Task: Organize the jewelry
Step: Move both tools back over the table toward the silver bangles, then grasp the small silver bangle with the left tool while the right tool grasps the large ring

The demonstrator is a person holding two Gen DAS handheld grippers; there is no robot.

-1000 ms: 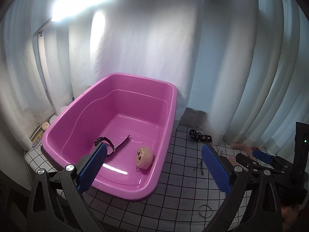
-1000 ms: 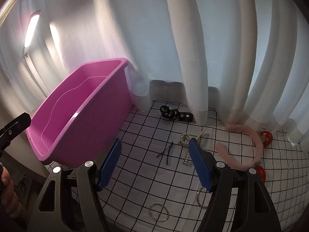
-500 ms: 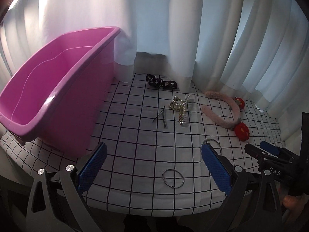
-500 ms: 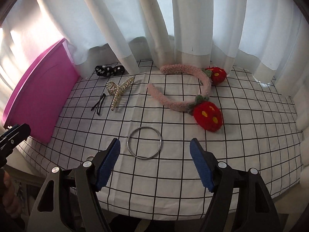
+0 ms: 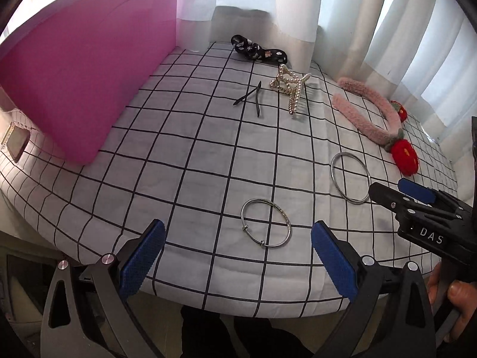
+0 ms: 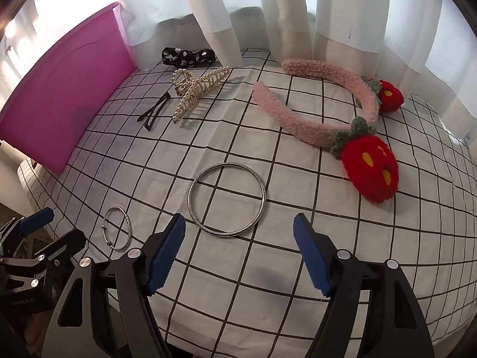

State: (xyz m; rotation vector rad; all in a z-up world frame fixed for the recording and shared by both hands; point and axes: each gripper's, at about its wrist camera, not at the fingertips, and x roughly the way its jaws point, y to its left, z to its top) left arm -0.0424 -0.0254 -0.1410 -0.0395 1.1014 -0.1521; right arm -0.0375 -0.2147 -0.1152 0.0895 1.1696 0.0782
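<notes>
A small silver bangle (image 5: 266,223) lies near the table's front edge, just ahead of my open, empty left gripper (image 5: 237,258). A larger silver bangle (image 6: 226,199) lies just ahead of my open, empty right gripper (image 6: 238,249); it also shows in the left wrist view (image 5: 350,177). Further back lie a pearl hair claw (image 6: 195,88), a black hair clip (image 6: 155,112), a black patterned scrunchie (image 6: 187,55) and a pink fuzzy headband with red strawberries (image 6: 328,110). The pink tub (image 5: 80,68) stands at the left.
The table has a white cloth with a black grid (image 5: 193,155). White curtains (image 6: 286,6) hang close behind it. The right gripper (image 5: 423,208) shows at the right of the left wrist view, near the front edge.
Both grippers have swung right, away from the pink tub, and dropped closer to the table. The bangles now lie just ahead of the fingers. Both stay open.
</notes>
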